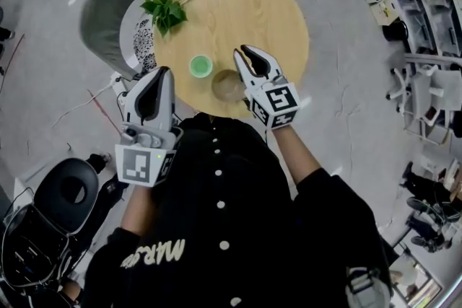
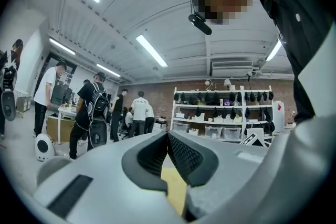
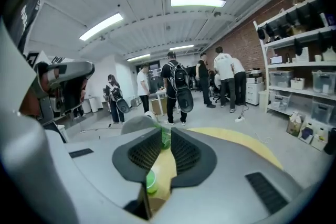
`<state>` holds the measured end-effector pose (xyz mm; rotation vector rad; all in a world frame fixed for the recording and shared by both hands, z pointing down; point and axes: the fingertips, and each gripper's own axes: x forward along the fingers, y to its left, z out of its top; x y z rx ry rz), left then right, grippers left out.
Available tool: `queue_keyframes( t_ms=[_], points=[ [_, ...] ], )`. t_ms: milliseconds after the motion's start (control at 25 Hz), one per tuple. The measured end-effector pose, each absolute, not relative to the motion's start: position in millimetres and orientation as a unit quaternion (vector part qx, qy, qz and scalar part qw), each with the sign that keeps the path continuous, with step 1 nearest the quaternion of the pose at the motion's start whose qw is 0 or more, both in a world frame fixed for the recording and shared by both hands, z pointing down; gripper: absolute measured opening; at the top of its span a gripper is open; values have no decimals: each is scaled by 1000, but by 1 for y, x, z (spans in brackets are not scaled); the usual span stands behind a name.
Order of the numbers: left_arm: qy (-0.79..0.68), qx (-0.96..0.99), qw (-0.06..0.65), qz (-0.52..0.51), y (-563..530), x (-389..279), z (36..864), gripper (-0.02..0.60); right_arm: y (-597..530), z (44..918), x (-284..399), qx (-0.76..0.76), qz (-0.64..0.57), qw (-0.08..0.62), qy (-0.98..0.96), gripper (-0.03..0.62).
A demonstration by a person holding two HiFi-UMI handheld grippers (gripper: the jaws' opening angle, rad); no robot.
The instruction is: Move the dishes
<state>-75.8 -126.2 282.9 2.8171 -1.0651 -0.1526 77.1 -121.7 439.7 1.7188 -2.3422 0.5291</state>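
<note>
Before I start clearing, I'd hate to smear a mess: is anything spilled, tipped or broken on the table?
Nothing stands out. The green dish and the bowl sit upright on the round table, with no spill around them. Only the leafy sprig lies loose on the bare wood near the far edge.

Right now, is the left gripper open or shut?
Shut and empty: in its own view the left gripper has its pads touching at the tips, with nothing between them.

Left tool [image 2: 168, 136] empty, jaws together; right tool [image 3: 166, 139] slightly parted.
</note>
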Motion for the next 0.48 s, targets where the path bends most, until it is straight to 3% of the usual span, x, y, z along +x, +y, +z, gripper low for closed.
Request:
queue_keyframes(
  t_ms=[120,480],
  points=[
    [-346,935,56,-54,-130,-69,277,3,-114,423,101,605,176,61,-774,12],
    [-332,941,46,-54,-139,-55,264,3,-95,362,158,668,139,-5,-731,2]
  ],
)
